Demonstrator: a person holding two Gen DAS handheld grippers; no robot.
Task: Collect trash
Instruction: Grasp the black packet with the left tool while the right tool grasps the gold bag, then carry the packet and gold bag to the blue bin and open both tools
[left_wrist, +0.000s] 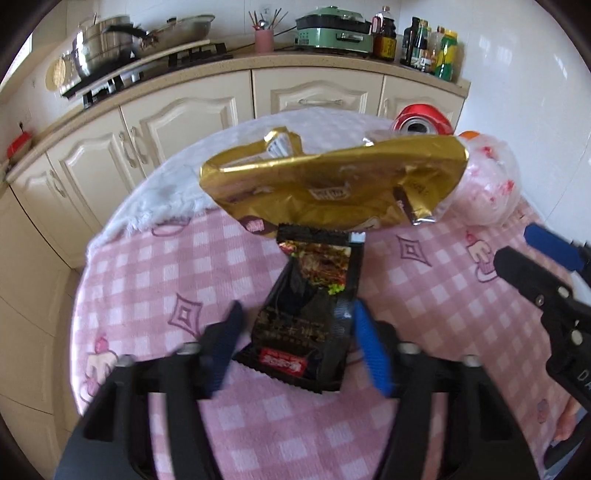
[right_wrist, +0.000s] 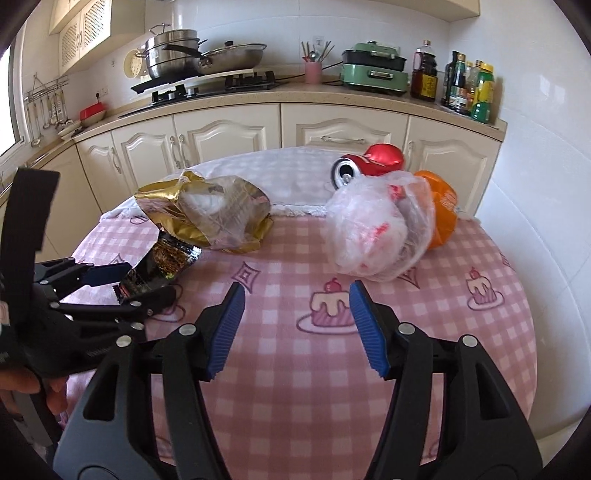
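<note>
A black snack wrapper lies on the pink checked tablecloth, its near end between the fingers of my left gripper, which is open around it. The wrapper also shows in the right wrist view. Behind it lies a gold foil bag, also in the right wrist view. My right gripper is open and empty over the cloth, in front of a crumpled clear plastic bag. A crushed red can and an orange wrapper lie behind it.
The round table stands before cream kitchen cabinets. The counter holds a stove with pots, a green appliance and bottles. My left gripper shows at the left of the right wrist view.
</note>
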